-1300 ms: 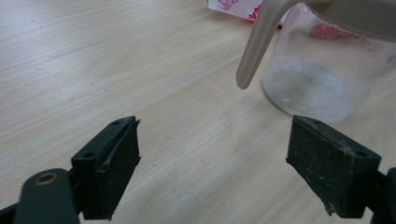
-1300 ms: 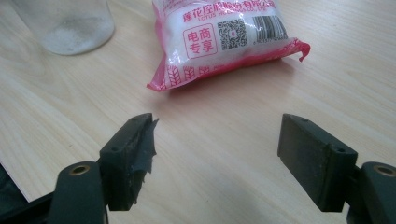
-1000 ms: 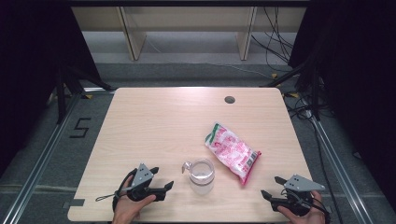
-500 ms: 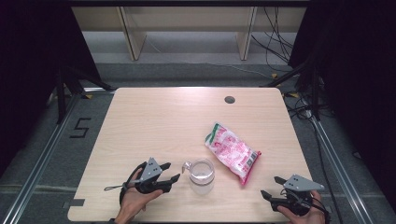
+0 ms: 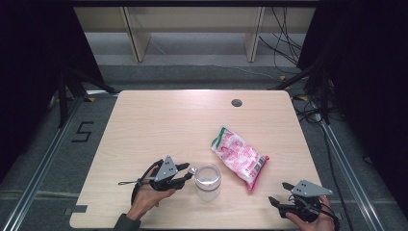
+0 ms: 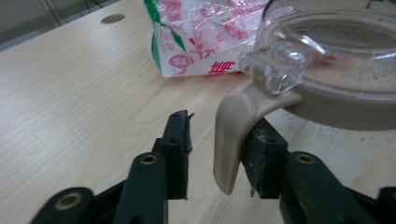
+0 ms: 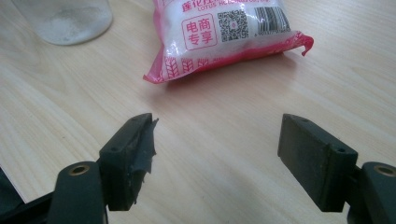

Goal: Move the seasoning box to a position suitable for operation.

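Pale wooden table (image 5: 159, 125), clear glass jar (image 5: 208, 181) at three o'clock of my left gripper (image 5: 185, 174).
My left jaws have just been closing around the jar's beige lid tab (image 6: 232, 135); one pad touches it, the other stands off. Jar's far side is cut off in the left gripper view. My right gripper (image 5: 276, 196) gapes, glossy pink-and-white plastic packet (image 5: 239, 155) at eleven o'clock.

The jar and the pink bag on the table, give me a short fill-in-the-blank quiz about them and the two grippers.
1. The left gripper has its jaws around the jar's beige ____.
2. The pink bag lies to the ____ of the clear jar in the high view.
3. The right gripper has its jaws ____ with nothing between them.
4. The jar's lid is made of ____ plastic.

Missing words: latch lever; right; open; clear
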`<action>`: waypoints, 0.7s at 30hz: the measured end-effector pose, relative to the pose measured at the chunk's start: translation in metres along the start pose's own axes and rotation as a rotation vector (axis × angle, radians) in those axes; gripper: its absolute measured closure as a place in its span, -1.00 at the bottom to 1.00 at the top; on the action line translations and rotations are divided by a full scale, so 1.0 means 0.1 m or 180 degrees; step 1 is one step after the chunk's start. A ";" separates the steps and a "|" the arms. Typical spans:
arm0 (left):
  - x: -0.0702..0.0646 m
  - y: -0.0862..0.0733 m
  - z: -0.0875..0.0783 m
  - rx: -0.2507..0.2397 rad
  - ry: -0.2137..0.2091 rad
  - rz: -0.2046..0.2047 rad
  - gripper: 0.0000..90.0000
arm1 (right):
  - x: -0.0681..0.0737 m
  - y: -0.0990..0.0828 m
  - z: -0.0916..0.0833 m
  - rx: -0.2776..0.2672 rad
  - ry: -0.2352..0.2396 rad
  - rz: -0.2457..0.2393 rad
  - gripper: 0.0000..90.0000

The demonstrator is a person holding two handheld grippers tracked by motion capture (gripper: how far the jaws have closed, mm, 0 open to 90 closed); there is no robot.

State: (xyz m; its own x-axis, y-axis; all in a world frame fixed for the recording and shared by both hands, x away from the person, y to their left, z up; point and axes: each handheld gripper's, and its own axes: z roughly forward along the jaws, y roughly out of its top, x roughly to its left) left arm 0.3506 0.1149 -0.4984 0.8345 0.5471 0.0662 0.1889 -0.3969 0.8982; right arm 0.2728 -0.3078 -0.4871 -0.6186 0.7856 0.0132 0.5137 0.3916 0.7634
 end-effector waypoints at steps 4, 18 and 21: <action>0.00 -0.02 0.04 0.0011 -0.0063 0.0053 0.69 | -0.03 0.00 0.01 -0.0028 0.0001 -0.0134 -0.38; -0.09 -0.13 -0.24 0.0051 -0.0165 0.0014 0.65 | -0.02 -0.01 0.01 0.0007 0.0043 -0.0104 -0.39; -0.14 -0.16 -0.33 0.0045 -0.0219 -0.0017 0.63 | -0.03 0.00 0.01 -0.0001 0.0061 -0.0125 -0.39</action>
State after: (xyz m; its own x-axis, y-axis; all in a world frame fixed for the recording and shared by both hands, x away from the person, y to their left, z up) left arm 0.3191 0.1380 -0.4998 0.8670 0.4974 0.0309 0.2004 -0.4048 0.8922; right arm 0.2746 -0.3096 -0.4879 -0.6495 0.7604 -0.0045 0.4885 0.4218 0.7639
